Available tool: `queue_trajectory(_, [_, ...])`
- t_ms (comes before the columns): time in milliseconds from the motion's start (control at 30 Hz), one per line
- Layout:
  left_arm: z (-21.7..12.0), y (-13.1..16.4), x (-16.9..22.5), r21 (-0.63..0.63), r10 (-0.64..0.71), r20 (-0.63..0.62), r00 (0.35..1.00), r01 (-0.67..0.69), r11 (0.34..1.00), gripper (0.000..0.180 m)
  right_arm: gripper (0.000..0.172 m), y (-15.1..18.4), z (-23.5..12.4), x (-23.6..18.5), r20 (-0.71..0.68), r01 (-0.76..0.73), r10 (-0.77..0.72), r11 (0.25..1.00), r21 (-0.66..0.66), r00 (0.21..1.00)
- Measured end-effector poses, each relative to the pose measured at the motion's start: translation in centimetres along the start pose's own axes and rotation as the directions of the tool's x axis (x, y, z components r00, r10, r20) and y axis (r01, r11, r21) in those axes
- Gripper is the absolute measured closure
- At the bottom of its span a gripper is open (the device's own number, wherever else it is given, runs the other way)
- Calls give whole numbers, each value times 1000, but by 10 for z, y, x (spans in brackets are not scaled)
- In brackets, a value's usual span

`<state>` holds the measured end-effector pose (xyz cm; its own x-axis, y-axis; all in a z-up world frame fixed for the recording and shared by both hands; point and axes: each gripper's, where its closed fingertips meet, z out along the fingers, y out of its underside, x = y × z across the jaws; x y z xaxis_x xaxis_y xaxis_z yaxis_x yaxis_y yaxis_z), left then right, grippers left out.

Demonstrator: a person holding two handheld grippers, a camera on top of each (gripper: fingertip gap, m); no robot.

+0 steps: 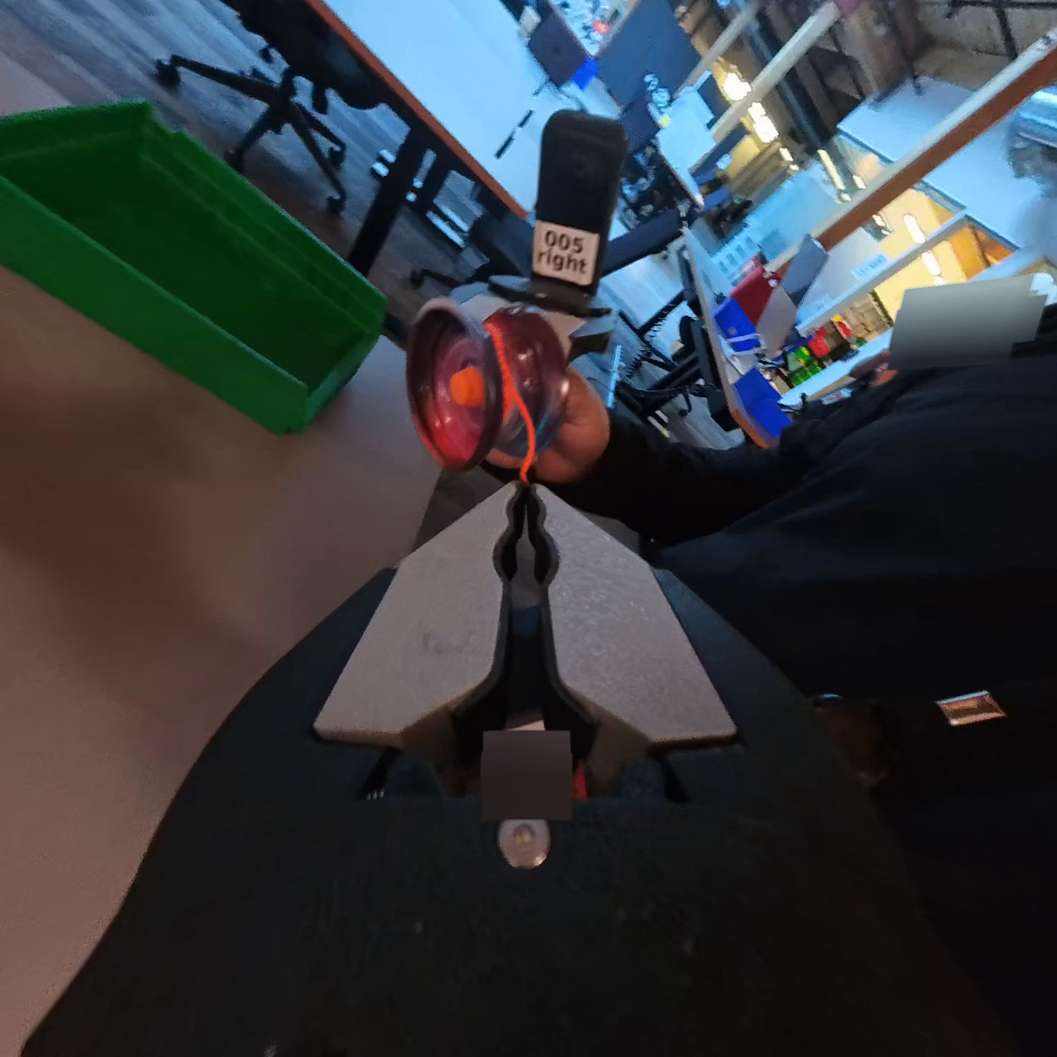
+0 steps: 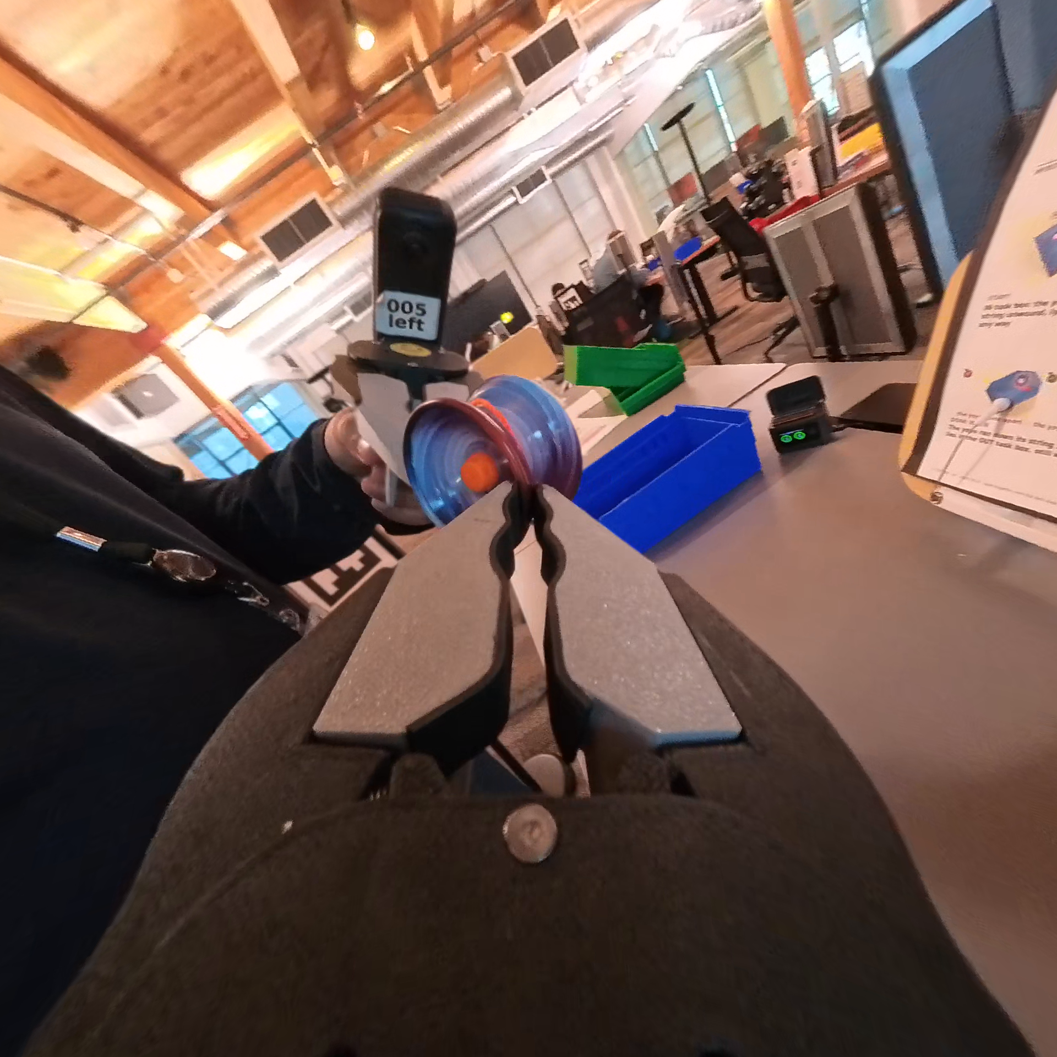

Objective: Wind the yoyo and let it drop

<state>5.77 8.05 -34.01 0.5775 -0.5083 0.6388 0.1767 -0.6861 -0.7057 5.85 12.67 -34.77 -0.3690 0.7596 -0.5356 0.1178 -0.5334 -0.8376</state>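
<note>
Yoyo (image 2: 493, 449) held up in the air between both tools, above the tabletop (image 2: 829, 572), not resting on anything. Right tool (image 2: 523, 496) closed w/ tips pinched on the rim of one yoyo half, just beside the orange hub (image 2: 479, 472); axle roughly crosswise to this tool's fingers, groove facing up and away. Left tool (image 1: 523, 486) closed on the orange string (image 1: 517, 412), tips directly below the yoyo, v. near but not touching its body; string runs up from the tips, over the edge and into the groove, only a short length free. Judged: winding nearly done or in hand, w/ next move turning on the string lying in the plane of the groove, i.e. left tool kept in line w/ the gap, not off to a side; the drop needs the right tool to let go while the left keeps the string. Green bin (image 1: 171, 257) and blue bin (image 2: 675, 475) on the grey tabletop, well apart from the yoyo. Behind: open office, desks, chairs, wooden ceiling beams.
</note>
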Motion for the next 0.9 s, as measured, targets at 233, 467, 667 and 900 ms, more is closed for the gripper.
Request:
queue_trajectory(233, [21,23,-2,-69,-75,1,997,75,995,151,172,-2,-4,-7,144,-31,30,999,7,989])
queue_trajectory(467, [0,7,15,-34,44,-49,998,-45,998,148,172,5,-5,-32,150,26,-23,999,-23,988])
queue_trajectory(667, [-8,12,40,-65,267,-80,961,-272,960,178,172,17,12,-56,19,78,-77,996,-40,997])
queue_trajectory(900, [-18,28,80,24,300,-271,915,-305,952,179,168,27,5,-99,-171,95,-86,995,40,982])
